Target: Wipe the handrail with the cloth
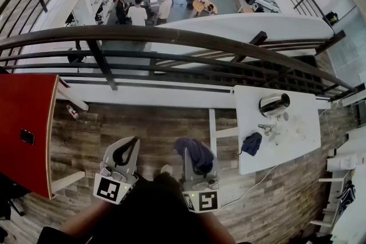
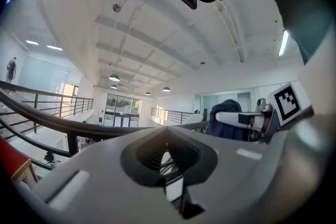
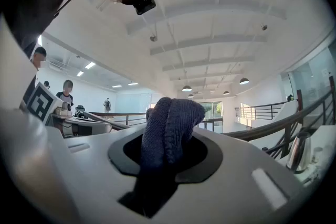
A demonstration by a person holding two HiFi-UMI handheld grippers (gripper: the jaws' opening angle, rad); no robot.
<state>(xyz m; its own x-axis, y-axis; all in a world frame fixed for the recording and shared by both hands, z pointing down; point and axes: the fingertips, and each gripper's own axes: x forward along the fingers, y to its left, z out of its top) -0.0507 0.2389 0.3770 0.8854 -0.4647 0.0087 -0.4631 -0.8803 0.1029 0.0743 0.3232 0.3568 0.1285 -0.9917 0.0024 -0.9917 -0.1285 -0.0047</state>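
At far left stands a red flat tabletop w/ light wood edge point(image 1: 26, 128), on a brown wooden plank floor point(image 1: 114, 117).

Next to it, low in the head view, is the left gripper point(image 1: 132, 142). It is grey plastic w/ a black-white marker cube at its back. Its jaws are pressed together at the tips and there is nothing btw. them; in the left gripper view only an open hole shows behind the joined tips. It points up and forward and is well apart from the railing.

Just beside it, to the right, is the right gripper point(image 1: 198, 164), same type and also w/ a marker cube. It is pinching a dark blue knitted cloth point(image 3: 168, 128). The cloth is folded and stands up out of the jaws, then hangs over the tips, so it hides them in the head view. The cloth touches only this gripper.

Across the whole scene, in front of both grippers, runs the dark curved metal handrail point(image 1: 171, 36), w/ thinner dark bars under it. Neither gripper nor the cloth is on it; they are well apart from it. Beyond the rail, on a lower floor, some people point(image 1: 137, 11) are around desks.

At right is a white rectangular table point(image 1: 297, 148), near the railing. On it stands a shiny metal kettle point(image 1: 273, 104), and near the table's left edge lies a second dark blue crumpled cloth point(image 1: 251, 143), apart from the kettle.
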